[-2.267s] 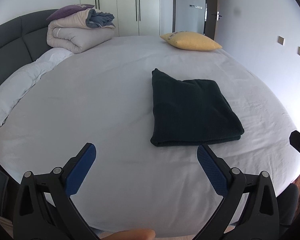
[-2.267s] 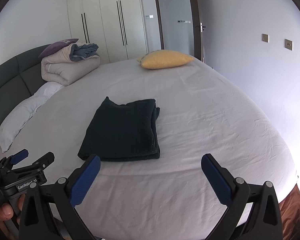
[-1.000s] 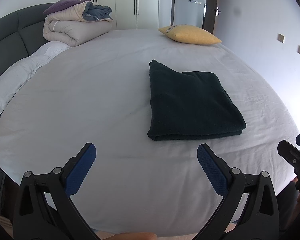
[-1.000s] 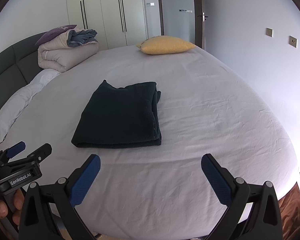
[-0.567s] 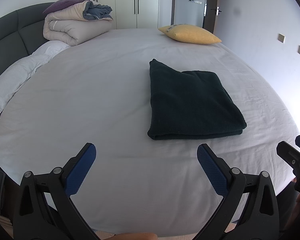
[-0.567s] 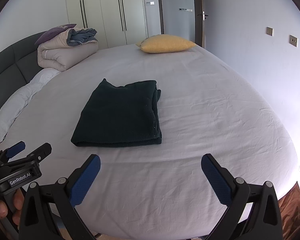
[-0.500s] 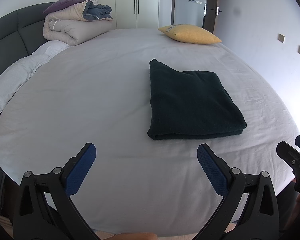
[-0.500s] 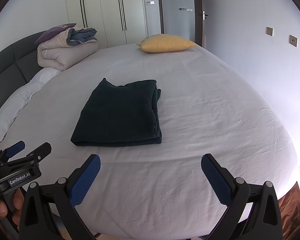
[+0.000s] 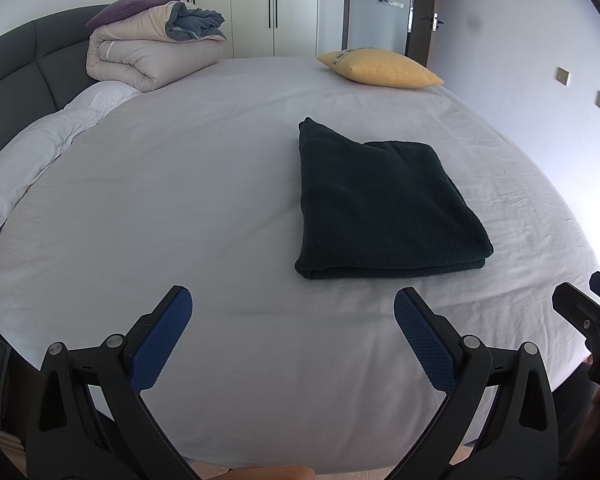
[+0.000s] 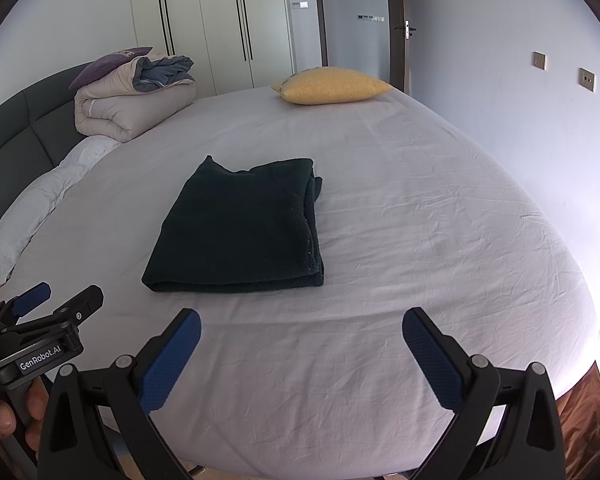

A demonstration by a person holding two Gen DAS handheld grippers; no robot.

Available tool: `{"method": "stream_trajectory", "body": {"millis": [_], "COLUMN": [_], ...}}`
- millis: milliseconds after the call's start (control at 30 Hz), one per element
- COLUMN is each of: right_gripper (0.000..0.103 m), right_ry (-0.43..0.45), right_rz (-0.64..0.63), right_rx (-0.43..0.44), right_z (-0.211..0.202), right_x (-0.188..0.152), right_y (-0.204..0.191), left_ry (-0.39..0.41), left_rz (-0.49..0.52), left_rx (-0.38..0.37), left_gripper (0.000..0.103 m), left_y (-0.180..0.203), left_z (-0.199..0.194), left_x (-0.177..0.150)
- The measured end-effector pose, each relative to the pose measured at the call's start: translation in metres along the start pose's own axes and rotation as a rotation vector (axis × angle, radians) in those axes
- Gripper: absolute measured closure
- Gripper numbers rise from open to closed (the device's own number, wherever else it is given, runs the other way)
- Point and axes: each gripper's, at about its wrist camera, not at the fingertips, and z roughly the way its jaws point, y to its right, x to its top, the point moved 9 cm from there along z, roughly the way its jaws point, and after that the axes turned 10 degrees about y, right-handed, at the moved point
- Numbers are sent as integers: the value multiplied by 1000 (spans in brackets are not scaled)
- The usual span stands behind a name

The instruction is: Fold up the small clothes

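Dark green knit, the folded garment [image 9: 384, 204] lies flat as a neat rectangle on the white sheet of the bed [image 9: 180, 184], its thick folded edge facing the cameras and its layered edges showing on its right side in the right wrist view. Nearer the cameras than the garment, the left gripper [image 9: 293, 330] hangs over bare sheet with its blue-padded fingers spread wide and holding nothing. The right gripper [image 10: 302, 344], likewise spread wide and empty, sits apart from the garment. Beyond the garment rests a yellow pillow [image 10: 332, 86]; far to its left, a rolled beige duvet [image 9: 148, 56] sits against the grey headboard [image 9: 16, 68].
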Motion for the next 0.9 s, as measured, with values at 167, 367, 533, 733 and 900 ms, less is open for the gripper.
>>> {"method": "stream_trajectory", "body": {"millis": [167, 367, 533, 733, 900], "right_gripper": [0, 0, 0, 0, 0], "right_ry": [0, 0, 1, -1, -1], "right_rz": [-1, 0, 0, 0, 1], "right_rx": [0, 0, -1, 0, 0], "right_z": [0, 0, -1, 0, 0], "right_x": [0, -1, -1, -1, -1], "right_y": [0, -1, -1, 0, 0], "left_ry": [0, 1, 0, 0, 0], "left_rz": [0, 1, 0, -1, 0], "left_rx": [-1, 1, 1, 1, 2], "left_gripper": [0, 0, 0, 0, 0], "left_y": [0, 0, 0, 1, 1], "left_z": [0, 0, 0, 0, 0], "left_x": [0, -1, -1, -2, -2]}}
